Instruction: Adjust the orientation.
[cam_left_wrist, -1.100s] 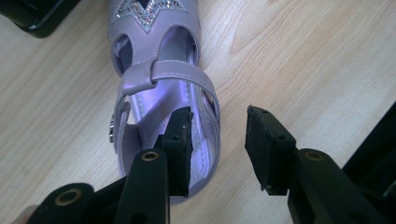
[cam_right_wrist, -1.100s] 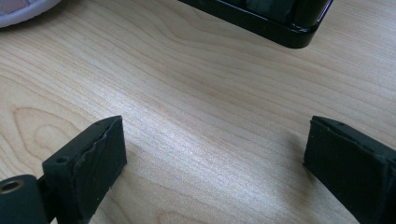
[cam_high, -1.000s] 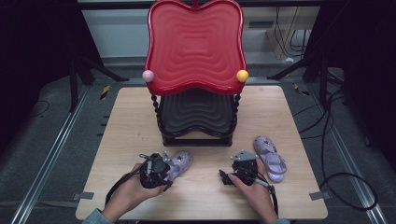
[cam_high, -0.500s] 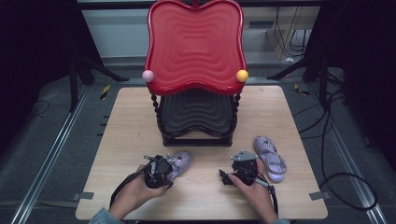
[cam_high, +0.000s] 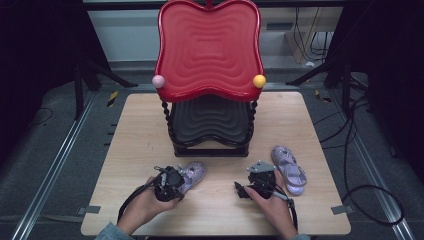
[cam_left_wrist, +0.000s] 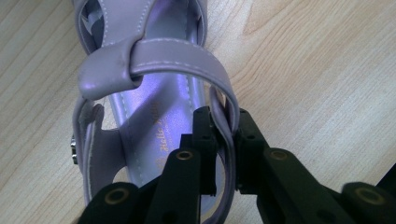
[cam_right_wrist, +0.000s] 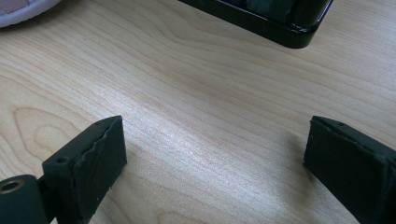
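1. My left gripper sits at about 7 o'clock on the wooden counter. In the left gripper view its jaws are pinched on the thin heel strap of a lilac sandal, 1 jaw inside the strap loop and 1 outside.
2. That sandal lies flat on the counter, toe toward 1 o'clock from the gripper, just in front of the stand's base.
3. My right gripper is at about 5 o'clock, jaws spread wide with bare wood between them in the right gripper view; it holds nothing.
4. The second lilac sandal lies at 4 o'clock, just beside the right gripper on its outer side. I cannot tell whether they touch.
5. A 2-tier stand stands at the counter's centre and toward 12 o'clock: a red wavy tray above and a black tray below. A pink ball and a yellow ball sit at the red tray's front corners.
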